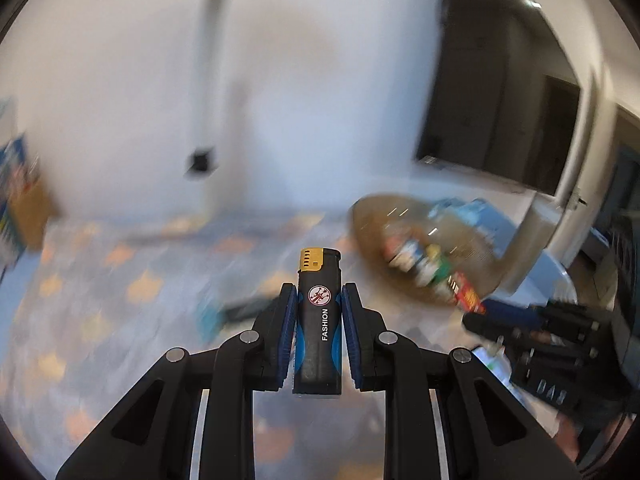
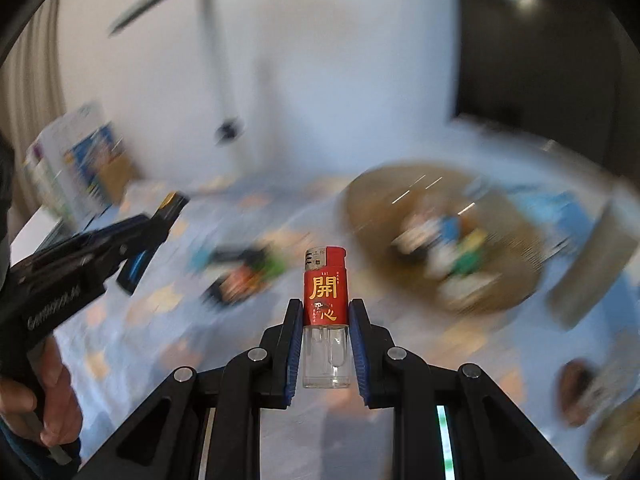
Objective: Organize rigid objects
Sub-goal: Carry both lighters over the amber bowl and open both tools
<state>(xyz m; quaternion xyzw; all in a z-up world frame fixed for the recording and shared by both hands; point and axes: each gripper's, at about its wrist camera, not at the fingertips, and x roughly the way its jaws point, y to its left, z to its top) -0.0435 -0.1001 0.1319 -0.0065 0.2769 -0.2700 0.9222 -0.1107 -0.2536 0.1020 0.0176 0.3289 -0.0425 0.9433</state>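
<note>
My left gripper (image 1: 318, 294) is shut on a black lighter (image 1: 318, 320) with a gold top and the word FASHION; it holds it upright above the table. My right gripper (image 2: 325, 308) is shut on a red lighter (image 2: 326, 300) with gold characters and a clear base, also upright. In the right wrist view the left gripper (image 2: 168, 216) shows at the left with the black lighter (image 2: 170, 206) in it. In the left wrist view the right gripper (image 1: 492, 316) shows at the right. A round woven basket (image 1: 368, 216) (image 2: 360, 204) holds several small items. Both views are motion-blurred.
A blue patterned tablecloth (image 1: 120, 280) (image 2: 132, 320) covers the table. Several small objects (image 2: 244, 272) lie loose on it left of the basket. A box (image 2: 76, 160) stands at the far left by the white wall. A dark screen (image 1: 500, 100) hangs at the right.
</note>
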